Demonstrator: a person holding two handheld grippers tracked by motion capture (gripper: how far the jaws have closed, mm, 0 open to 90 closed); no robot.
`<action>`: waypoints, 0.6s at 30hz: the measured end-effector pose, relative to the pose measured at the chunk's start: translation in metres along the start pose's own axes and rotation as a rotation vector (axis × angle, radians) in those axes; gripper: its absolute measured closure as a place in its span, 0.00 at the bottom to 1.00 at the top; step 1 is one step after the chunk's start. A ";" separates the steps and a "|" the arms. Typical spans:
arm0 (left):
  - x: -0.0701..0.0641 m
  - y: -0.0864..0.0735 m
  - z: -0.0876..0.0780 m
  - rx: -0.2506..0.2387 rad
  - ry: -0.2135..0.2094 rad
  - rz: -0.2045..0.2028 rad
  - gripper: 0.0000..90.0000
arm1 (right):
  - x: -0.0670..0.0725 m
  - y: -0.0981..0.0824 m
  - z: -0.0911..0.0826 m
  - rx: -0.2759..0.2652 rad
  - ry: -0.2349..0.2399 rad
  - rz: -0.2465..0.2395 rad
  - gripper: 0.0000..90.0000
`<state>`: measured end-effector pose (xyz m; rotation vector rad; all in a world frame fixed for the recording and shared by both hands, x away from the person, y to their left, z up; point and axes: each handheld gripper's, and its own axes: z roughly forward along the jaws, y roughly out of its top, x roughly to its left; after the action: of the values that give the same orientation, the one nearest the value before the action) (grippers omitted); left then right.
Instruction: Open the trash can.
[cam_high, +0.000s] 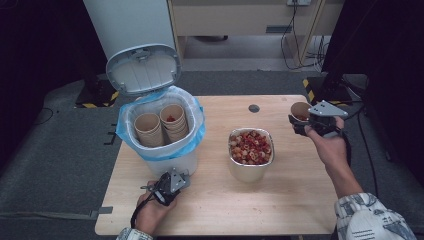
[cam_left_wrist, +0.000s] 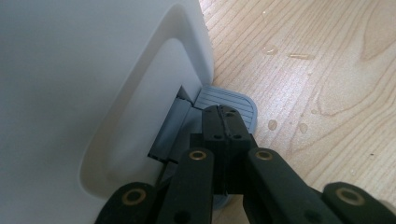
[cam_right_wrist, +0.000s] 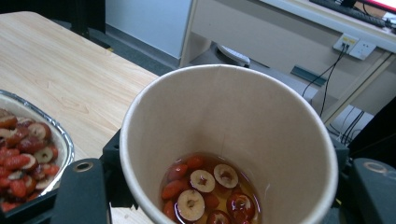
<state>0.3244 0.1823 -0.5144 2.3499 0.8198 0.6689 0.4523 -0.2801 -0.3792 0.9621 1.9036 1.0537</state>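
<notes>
A white pedal bin (cam_high: 186, 162) with a blue liner stands at the table's left, its lid (cam_high: 143, 70) raised. Two stacks of brown paper cups (cam_high: 149, 129) sit inside it. My left gripper (cam_high: 161, 190) is shut at the bin's base. In the left gripper view its closed tips (cam_left_wrist: 224, 112) rest on the grey foot pedal (cam_left_wrist: 233, 100). My right gripper (cam_high: 300, 120) is shut on a paper cup (cam_high: 300, 111) held above the table's right edge. That cup (cam_right_wrist: 229, 140) holds red date slices in liquid, between the jaws of my right gripper (cam_right_wrist: 229, 196).
A metal bowl (cam_high: 251, 167) full of red date slices stands mid-table, between bin and cup; its rim (cam_right_wrist: 65, 140) appears in the right gripper view. Water drops (cam_left_wrist: 271, 49) lie on the wooden table (cam_high: 300, 200). Cables and a desk stand beyond the far edge.
</notes>
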 end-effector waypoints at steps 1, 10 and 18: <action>0.000 0.000 0.000 0.000 0.000 0.000 1.00 | 0.000 0.001 0.001 -0.001 0.001 -0.003 0.34; 0.000 -0.001 0.000 -0.005 -0.003 -0.003 1.00 | 0.003 0.016 0.004 -0.021 0.008 -0.022 0.34; 0.000 0.000 0.000 -0.002 0.000 0.000 1.00 | 0.005 0.026 0.006 -0.029 0.006 -0.058 0.34</action>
<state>0.3241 0.1825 -0.5146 2.3475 0.8189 0.6696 0.4614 -0.2639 -0.3593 0.8833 1.9044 1.0486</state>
